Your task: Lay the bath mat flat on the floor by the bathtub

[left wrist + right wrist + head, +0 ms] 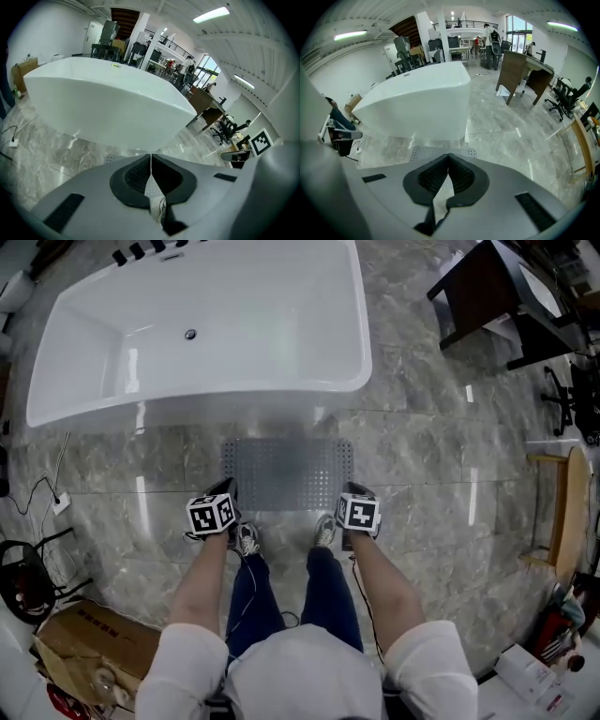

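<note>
1. The left gripper [150, 161] is clamped shut on the bath mat's [286, 472] near-left corner, and the right gripper [448, 159] pinches its near-right corner.
2. The mat lies spread on the floor [422, 456].
3. Its far edge is just beside the bathtub [206, 324].

Grey marble floor [441, 474] — white bathtub [234, 343], bath mat [286, 472] just beside it

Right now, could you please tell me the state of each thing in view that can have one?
bath mat: spread on the floor beside the bathtub, near corners pinched
bathtub: empty
left gripper: shut on the bath mat
right gripper: shut on the bath mat
</note>
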Demonstrator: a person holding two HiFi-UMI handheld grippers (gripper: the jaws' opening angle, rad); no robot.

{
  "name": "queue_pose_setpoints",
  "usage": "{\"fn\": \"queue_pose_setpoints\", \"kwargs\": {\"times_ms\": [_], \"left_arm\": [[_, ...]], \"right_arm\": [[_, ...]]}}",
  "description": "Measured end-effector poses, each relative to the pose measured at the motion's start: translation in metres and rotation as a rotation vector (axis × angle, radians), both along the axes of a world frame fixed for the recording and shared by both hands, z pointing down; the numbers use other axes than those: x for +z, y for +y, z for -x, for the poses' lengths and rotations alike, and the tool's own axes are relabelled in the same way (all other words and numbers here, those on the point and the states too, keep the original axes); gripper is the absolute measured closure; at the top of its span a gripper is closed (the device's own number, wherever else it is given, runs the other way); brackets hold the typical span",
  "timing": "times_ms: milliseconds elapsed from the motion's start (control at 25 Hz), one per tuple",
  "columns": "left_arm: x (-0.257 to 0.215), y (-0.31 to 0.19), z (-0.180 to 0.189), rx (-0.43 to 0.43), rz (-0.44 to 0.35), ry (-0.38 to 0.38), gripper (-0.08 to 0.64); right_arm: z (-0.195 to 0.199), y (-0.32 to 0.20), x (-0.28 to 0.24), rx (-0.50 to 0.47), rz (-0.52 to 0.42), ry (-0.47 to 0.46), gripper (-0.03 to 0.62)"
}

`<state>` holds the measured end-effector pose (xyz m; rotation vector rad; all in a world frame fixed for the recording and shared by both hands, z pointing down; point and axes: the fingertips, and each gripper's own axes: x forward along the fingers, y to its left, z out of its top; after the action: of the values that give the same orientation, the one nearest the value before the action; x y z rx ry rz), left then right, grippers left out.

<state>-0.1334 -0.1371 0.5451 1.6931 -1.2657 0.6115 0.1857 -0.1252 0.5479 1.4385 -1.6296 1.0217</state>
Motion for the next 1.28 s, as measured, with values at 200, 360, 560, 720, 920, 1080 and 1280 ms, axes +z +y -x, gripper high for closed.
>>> {"fn": "queue_pose_setpoints", "kwargs": {"times_ms": [200,360,560,720,920,1080,1280], "left_arm": [[-0.051,0.002,0.003,0.037,-0.057,-0.020,0.522],[-0.091,0.015,0.002,0.036,-0.093,-0.015,0.522],[-0.135,0.026,-0.002,0.059,-0.151,-0.009,0.522],[-0.168,0.031,-0.015,0.109,-0.219,-0.023,0.522],[-0.201,0.035,-0.028,0.154,-0.289,-0.027,0.522],[-0.225,0.035,-0.044,0.152,-0.342,0.009,0.522],[-0.250,0.036,-0.050,0.145,-0.394,0.042,0.522]], "right_arm": [[-0.007,0.011,-0.029,-0.028,-0.034,-0.002,0.561],[-0.015,0.021,-0.069,-0.040,-0.071,0.008,0.561],[-0.011,0.028,-0.109,-0.067,-0.128,-0.007,0.561],[-0.006,0.026,-0.136,-0.092,-0.189,-0.034,0.561],[0.002,0.024,-0.170,-0.116,-0.265,-0.059,0.561],[0.004,0.028,-0.192,-0.124,-0.306,-0.075,0.561],[0.011,0.032,-0.227,-0.189,-0.409,-0.045,0.561]]}}
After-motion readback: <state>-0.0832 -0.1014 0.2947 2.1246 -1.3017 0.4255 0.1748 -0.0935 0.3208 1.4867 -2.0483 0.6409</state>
